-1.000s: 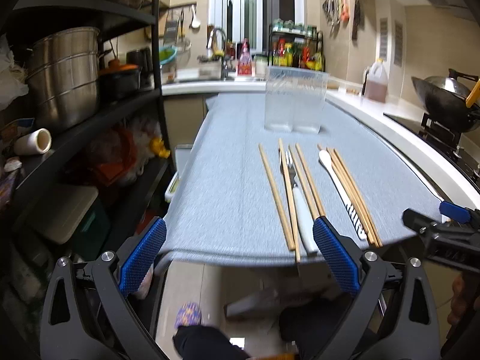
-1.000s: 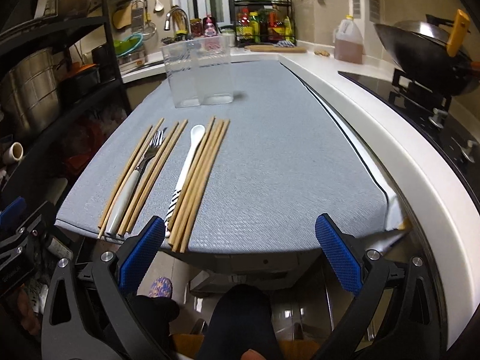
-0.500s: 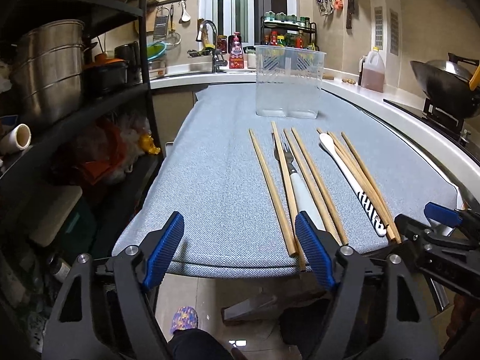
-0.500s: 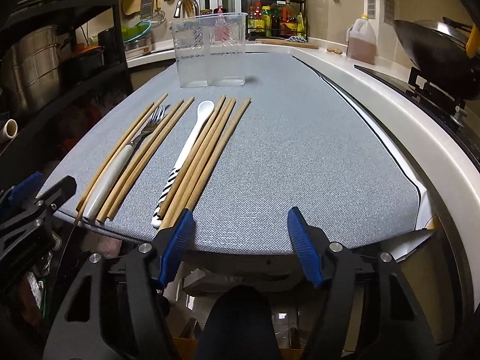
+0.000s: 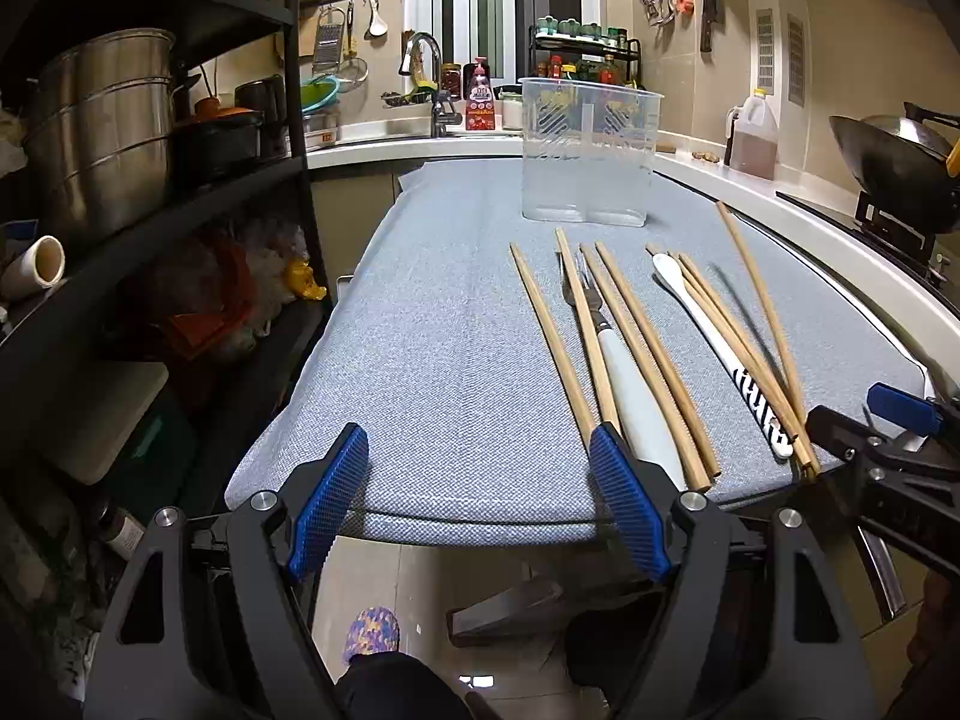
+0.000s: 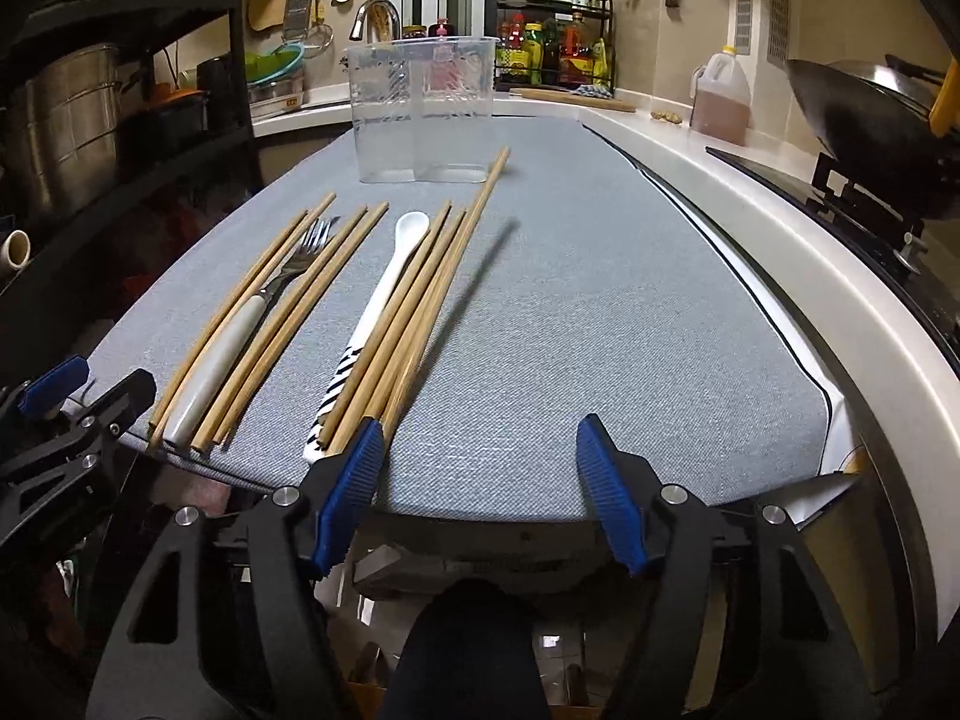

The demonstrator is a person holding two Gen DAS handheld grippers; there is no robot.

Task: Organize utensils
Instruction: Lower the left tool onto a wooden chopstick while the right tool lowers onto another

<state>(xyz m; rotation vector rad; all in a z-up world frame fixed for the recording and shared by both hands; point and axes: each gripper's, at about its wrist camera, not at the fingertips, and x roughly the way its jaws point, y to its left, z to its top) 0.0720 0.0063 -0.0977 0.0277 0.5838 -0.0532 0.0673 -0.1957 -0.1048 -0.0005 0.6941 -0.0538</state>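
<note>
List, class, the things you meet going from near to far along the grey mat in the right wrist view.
Right gripper → white spoon → clear plastic holder → spice rack on the far counter.

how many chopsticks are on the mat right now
8. Four lie beside the fork on the left of the mat; four lie right of the spoon, the outermost chopstick angled away from the rest. They overlap, so one may be hidden.
</note>
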